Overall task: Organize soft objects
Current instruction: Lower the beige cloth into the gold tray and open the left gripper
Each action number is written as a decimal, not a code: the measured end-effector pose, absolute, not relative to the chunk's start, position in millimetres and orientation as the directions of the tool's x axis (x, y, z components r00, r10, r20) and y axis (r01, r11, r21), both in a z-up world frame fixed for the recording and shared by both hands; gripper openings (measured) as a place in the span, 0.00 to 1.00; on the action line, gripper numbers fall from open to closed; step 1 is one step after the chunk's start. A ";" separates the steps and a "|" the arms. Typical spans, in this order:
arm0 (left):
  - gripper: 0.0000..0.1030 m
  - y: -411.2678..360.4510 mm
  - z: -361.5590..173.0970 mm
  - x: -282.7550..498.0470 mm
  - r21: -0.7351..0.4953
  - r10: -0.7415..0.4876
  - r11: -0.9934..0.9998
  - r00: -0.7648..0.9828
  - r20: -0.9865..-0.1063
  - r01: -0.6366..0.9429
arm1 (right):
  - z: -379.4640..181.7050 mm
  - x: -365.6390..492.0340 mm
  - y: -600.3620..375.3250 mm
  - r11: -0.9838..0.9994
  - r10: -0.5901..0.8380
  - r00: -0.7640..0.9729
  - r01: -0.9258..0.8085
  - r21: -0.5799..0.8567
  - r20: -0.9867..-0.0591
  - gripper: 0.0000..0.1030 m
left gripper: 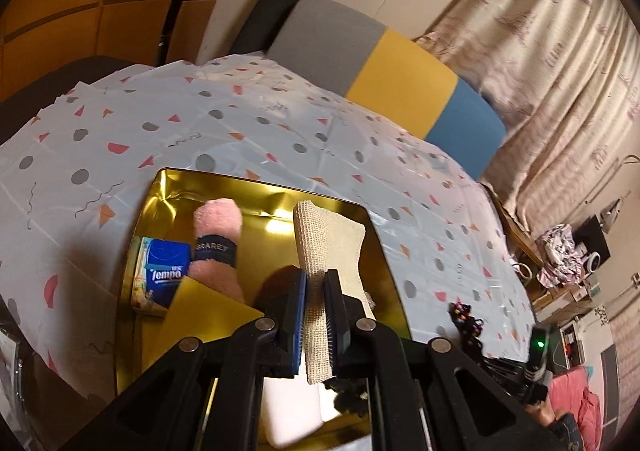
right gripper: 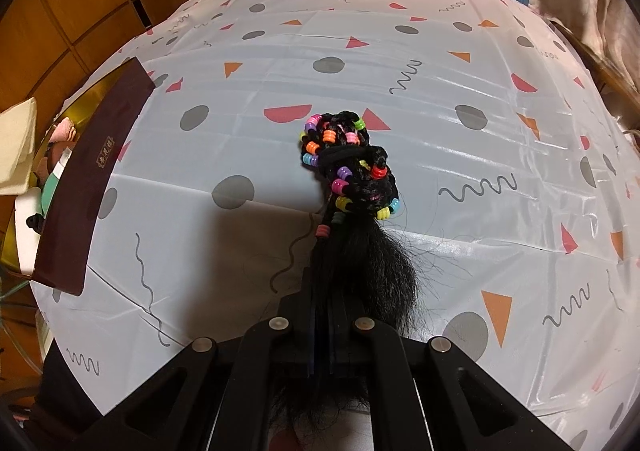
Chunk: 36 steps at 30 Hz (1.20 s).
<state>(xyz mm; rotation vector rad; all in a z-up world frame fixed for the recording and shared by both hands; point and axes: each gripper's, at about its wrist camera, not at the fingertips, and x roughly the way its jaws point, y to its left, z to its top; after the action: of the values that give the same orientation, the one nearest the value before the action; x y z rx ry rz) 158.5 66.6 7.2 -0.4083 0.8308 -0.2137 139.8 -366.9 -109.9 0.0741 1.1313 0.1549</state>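
The left gripper (left gripper: 316, 291) was clamped on a beige mesh cloth (left gripper: 320, 251) above the gold tin (left gripper: 168, 179), while the right gripper (right gripper: 324, 315) pinched a beaded black hairpiece (right gripper: 348, 167) lying on the tablecloth (right gripper: 440, 51).

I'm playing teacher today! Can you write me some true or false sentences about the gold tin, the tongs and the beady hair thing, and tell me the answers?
1. The left tongs pinch a beige woven mesh cloth. True.
2. The shiny gold metal tin is empty. False: a fuzzy pink rolled towel and a blue tissue pack lie inside.
3. The black braided hairpiece with coloured beads lies on the patterned tablecloth. True.
4. The right tongs are wide open. False: they are shut on the hairpiece's loose hair.
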 end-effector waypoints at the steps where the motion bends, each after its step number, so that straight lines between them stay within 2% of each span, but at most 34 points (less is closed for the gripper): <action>1: 0.07 66.5 4.5 161.7 -0.427 -0.334 0.904 0.655 -0.678 0.019 | -110.2 140.0 -366.8 0.987 0.161 0.416 -0.085 0.138 -0.895 0.04; 11: 0.09 52.1 -41.2 190.7 -0.296 -0.210 0.954 0.591 -0.779 -0.051 | -111.2 141.2 -368.3 0.987 0.159 0.418 -0.082 0.138 -0.894 0.04; 21: 0.12 48.2 -41.7 179.5 -0.162 -0.089 0.985 0.612 -0.786 -0.065 | -111.4 142.3 -364.9 0.990 0.136 0.421 -0.089 0.108 -0.897 0.04; 36: 0.12 48.2 -31.3 147.7 -0.134 -0.076 0.990 0.655 -0.751 -0.038 | -110.2 135.8 -353.2 0.998 0.056 0.441 -0.057 0.035 -0.896 0.04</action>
<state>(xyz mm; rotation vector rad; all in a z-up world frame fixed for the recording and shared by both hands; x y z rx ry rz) 147.7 48.2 -31.3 -0.1427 0.8567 -0.0217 135.8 -353.2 -110.2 -0.0003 1.1116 0.0700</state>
